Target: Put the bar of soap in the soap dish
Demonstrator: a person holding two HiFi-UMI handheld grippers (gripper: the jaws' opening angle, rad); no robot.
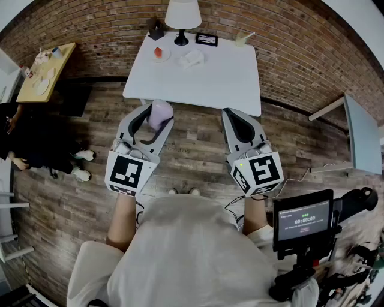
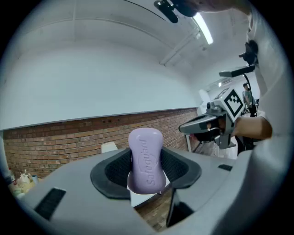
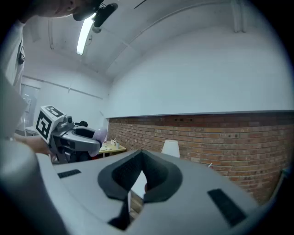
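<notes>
A lilac bar of soap (image 1: 160,113) stands on end between the jaws of my left gripper (image 1: 157,118), which is shut on it. In the left gripper view the soap (image 2: 146,160) fills the gap of that gripper (image 2: 147,170), print facing the camera. My right gripper (image 1: 240,125) is held level beside it, jaws together and holding nothing; its own view shows the right gripper (image 3: 140,158) with pads meeting. Both hover over the floor, short of the white table (image 1: 231,84). A white shallow dish (image 1: 193,58) lies on the table's far half.
On the table also stand a lamp (image 1: 182,15), a small plate with a red thing (image 1: 159,53), a black frame (image 1: 206,39) and a cup (image 1: 242,39). A wooden side table (image 1: 48,72) and a seated person's feet (image 1: 83,165) are left; a tripod screen (image 1: 303,222) is right.
</notes>
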